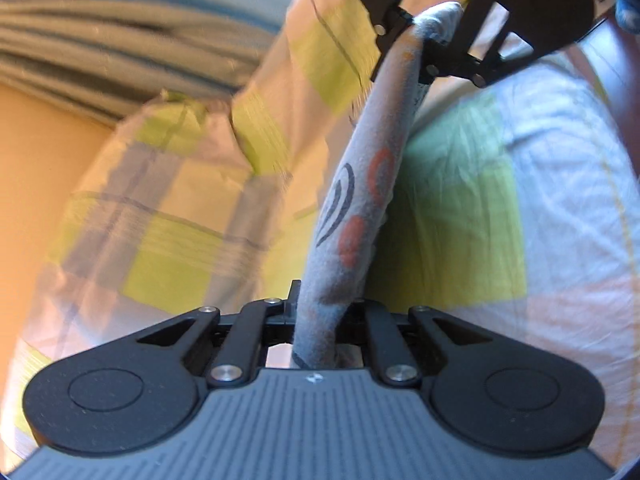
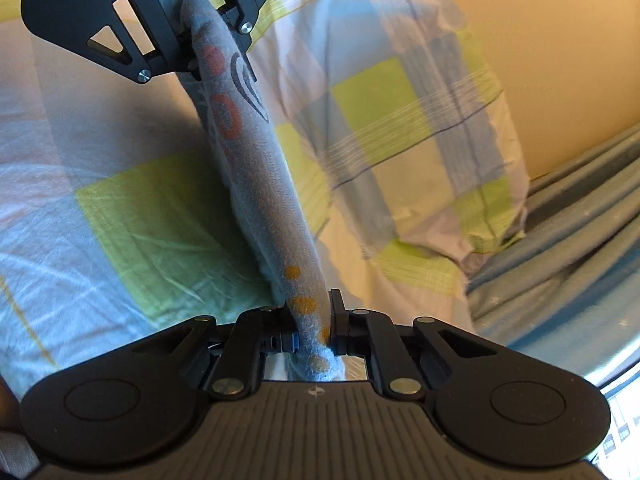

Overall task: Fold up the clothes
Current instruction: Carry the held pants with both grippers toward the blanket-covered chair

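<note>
- A bed sheet (image 2: 168, 216) in a check of lime green, pale blue, pink and white fills the lower ground in both wrist views; its cloth shows fine creases.
- A pillow (image 2: 404, 136) in the same check lies on the bed beyond the garment, its far edge against a plain yellowish wall (image 2: 560, 40).
- A blue striped blanket (image 2: 568, 248), bunched in long folds, lies just beside the pillow, at the right edge of the right wrist view and across the top left of the left wrist view.
- A grey garment (image 1: 356, 208), printed with red rings, a dark swirl and small orange dots, is drawn out into a narrow band between the two grippers and hangs lifted above the sheet, not lying on it.
- The left gripper (image 1: 316, 316) has its jaws clamped on one end of the garment; the cloth passes up between them.
- The right gripper (image 2: 314, 324) has its jaws clamped on the other end, the one with the orange dots.
- Each gripper shows in the other's camera at the far end of the band, pinching the cloth there.
</note>
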The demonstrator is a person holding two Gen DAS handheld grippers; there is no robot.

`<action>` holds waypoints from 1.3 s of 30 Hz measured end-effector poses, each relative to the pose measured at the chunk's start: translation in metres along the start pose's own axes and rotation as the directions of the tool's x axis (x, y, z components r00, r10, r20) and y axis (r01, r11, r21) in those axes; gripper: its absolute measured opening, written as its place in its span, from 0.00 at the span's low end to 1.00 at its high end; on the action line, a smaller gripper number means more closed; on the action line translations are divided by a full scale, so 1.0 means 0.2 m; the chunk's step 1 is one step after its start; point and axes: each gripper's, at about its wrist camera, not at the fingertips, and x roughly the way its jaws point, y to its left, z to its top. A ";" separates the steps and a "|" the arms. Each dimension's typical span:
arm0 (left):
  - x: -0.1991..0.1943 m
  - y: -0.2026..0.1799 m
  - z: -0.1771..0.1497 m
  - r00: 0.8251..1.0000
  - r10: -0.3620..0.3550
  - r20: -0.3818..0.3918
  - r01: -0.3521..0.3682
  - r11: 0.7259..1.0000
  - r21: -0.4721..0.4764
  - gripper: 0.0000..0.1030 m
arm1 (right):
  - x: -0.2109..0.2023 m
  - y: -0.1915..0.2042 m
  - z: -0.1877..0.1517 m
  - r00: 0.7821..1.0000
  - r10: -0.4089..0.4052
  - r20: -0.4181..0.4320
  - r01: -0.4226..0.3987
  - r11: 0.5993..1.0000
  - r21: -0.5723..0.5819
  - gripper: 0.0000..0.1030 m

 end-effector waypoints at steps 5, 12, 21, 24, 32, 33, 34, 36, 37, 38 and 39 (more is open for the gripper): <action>-0.21 0.06 0.15 0.996 0.015 0.092 -0.018 0.999 0.031 0.08 | -0.28 -0.15 -0.04 0.998 -0.060 -0.020 0.061 0.998 0.011 0.10; -0.47 0.09 0.38 0.977 -0.006 0.212 -0.006 0.998 0.057 0.08 | -0.64 -0.24 -0.14 0.990 -0.122 -0.071 0.124 0.992 0.012 0.10; -0.67 0.00 0.69 0.931 -0.071 0.357 0.028 0.992 0.124 0.08 | -0.96 -0.27 -0.33 0.960 -0.191 -0.204 0.202 0.979 0.034 0.09; -0.71 -0.03 0.80 0.907 -0.101 0.409 0.043 0.988 0.148 0.08 | -1.06 -0.27 -0.41 0.940 -0.209 -0.270 0.228 0.973 0.041 0.09; -0.84 -0.16 1.17 0.786 -0.204 0.583 0.087 0.971 0.223 0.08 | -1.40 -0.30 -0.64 0.844 -0.277 -0.459 0.337 0.940 0.052 0.09; -0.86 -0.18 1.22 0.769 -0.217 0.602 0.091 0.968 0.232 0.08 | -1.44 -0.30 -0.67 0.830 -0.283 -0.480 0.348 0.936 0.050 0.09; -0.89 -0.20 1.26 0.750 -0.229 0.620 0.095 0.966 0.241 0.08 | -1.50 -0.30 -0.70 0.816 -0.289 -0.501 0.361 0.931 0.051 0.09; -0.95 -0.23 1.35 0.711 -0.262 0.653 0.111 0.958 0.264 0.08 | -1.61 -0.30 -0.74 0.789 -0.296 -0.538 0.386 0.920 0.060 0.09; -0.98 -0.25 1.39 0.690 -0.282 0.667 0.121 0.953 0.278 0.08 | -1.66 -0.30 -0.77 0.776 -0.298 -0.555 0.398 0.915 0.066 0.09; -1.00 -0.27 1.44 0.669 -0.301 0.679 0.129 0.947 0.294 0.08 | -1.71 -0.30 -0.80 0.765 -0.299 -0.571 0.409 0.910 0.072 0.09; -1.03 -0.30 1.49 0.647 -0.324 0.690 0.137 0.940 0.312 0.08 | -1.76 -0.30 -0.83 0.755 -0.297 -0.584 0.417 0.905 0.079 0.09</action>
